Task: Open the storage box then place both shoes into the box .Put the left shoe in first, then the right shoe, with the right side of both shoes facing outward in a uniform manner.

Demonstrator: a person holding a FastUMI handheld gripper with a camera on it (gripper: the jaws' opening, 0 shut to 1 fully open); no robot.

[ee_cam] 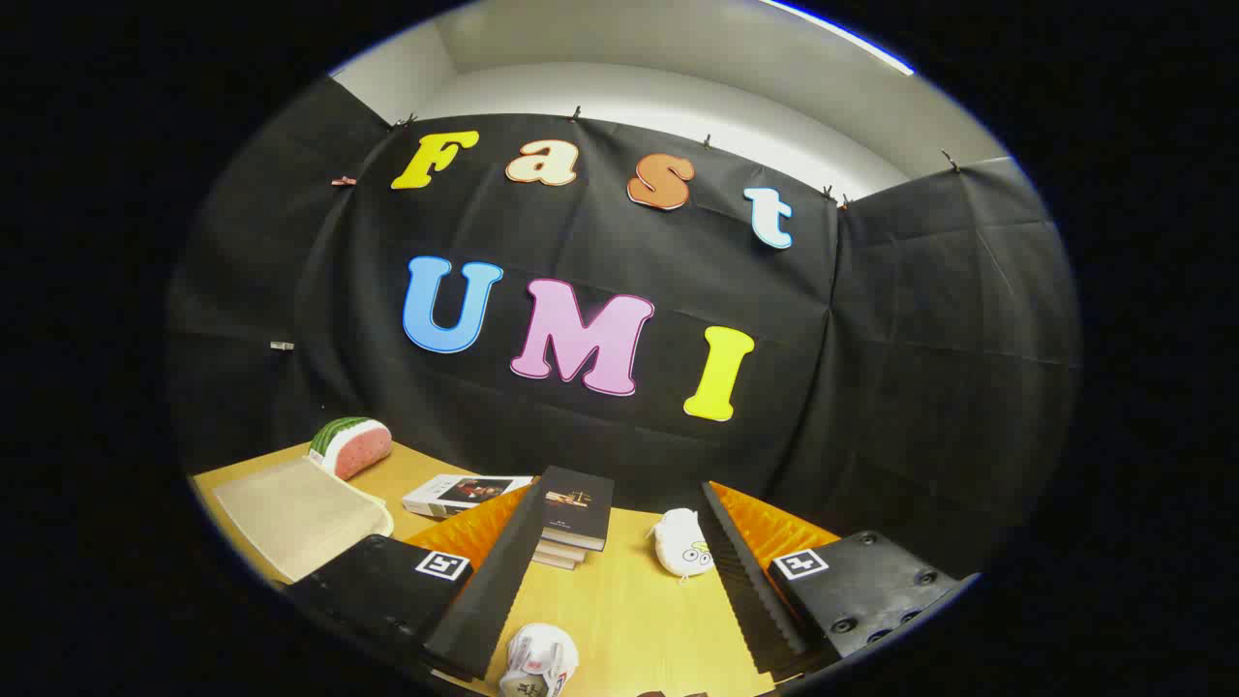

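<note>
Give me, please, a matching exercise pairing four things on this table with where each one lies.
1 watermelon slice
2 stack of books
3 white shoe
4 white toy

A between the open fingers, nearest
B by the beige mat, far corner
C against the right-hand finger
D beyond the left-hand finger

Pairs: 1-B, 2-D, 3-A, 4-C

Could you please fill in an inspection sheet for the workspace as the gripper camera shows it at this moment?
Surface: light wooden table.
Job's things: one white shoe between the fingers, near the camera; another white shoe farther ahead.
Clutter: watermelon slice toy, beige mat, stack of dark books, white book.
Grippers: gripper open, holding nothing.
Cables: nothing seen.
Surroundings: black cloth wall, white wall above.
</note>
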